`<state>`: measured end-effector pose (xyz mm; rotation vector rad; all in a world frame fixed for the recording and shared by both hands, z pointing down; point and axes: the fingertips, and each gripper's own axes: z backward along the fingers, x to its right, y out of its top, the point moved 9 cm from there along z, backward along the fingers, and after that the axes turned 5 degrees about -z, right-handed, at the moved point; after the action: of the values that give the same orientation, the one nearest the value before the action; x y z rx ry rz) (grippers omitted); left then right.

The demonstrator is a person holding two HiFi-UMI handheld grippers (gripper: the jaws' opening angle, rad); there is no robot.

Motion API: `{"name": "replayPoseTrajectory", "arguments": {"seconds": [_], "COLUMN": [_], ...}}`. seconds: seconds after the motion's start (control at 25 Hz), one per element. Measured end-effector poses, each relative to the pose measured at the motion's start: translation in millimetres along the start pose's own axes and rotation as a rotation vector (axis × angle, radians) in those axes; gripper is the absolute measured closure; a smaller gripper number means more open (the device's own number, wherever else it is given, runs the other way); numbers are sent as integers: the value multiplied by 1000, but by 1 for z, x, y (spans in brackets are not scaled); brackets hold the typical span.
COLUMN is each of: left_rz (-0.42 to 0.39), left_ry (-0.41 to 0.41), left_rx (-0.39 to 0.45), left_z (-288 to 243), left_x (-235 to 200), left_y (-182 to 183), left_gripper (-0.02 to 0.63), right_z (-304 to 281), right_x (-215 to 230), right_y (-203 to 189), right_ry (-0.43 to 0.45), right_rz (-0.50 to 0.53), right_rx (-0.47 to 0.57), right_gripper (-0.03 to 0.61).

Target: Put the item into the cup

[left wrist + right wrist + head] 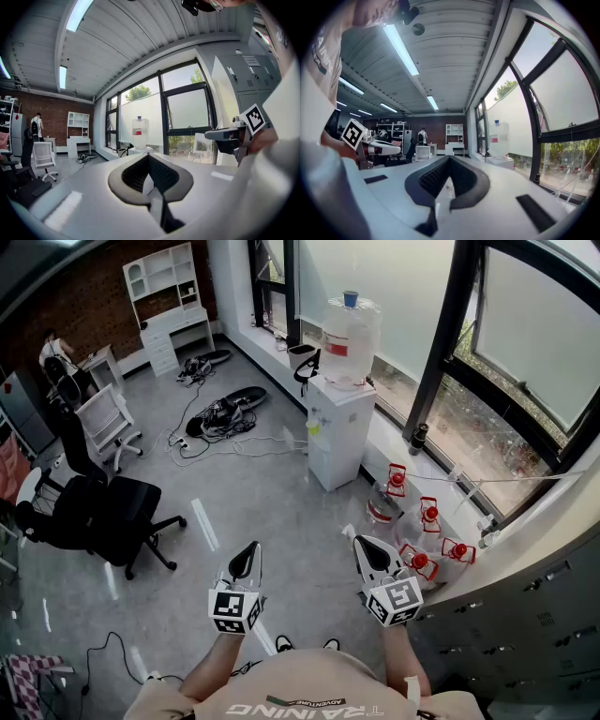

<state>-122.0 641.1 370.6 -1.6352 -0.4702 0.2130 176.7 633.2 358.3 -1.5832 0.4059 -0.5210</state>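
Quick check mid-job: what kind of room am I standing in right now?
Most likely an office or lab workspace. A water dispenser stands by the large windows, a black office chair sits on the grey floor, grey lockers line the right side, and loose cables lie across the floor.
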Motion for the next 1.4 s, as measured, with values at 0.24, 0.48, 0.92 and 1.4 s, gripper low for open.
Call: {"name": "replayPoseTrajectory", "arguments": {"seconds": [0.24, 0.48, 0.92, 1.4], "left_rz": [12, 21, 15, 54], "left_ry": [-19, -47, -107, -103], "left_rx": [17, 0, 6, -38], "left_z": [-7, -1, -8, -60], "left_x": [-3, -11, -51, -92], "left_y": [5, -5, -16, -39], "left_gripper": [606, 606, 606, 606], "right_z": [-5, -14, -42, -106], "right_x": [-4, -12, -40, -17], "right_y": [-8, -7, -4, -21], "right_ry": [-1, 8, -14, -18], "right_rz": [-14, -4, 30, 11], "right_rx": [-24, -29, -8, -57], "right_gripper": [568, 568, 568, 568]}}
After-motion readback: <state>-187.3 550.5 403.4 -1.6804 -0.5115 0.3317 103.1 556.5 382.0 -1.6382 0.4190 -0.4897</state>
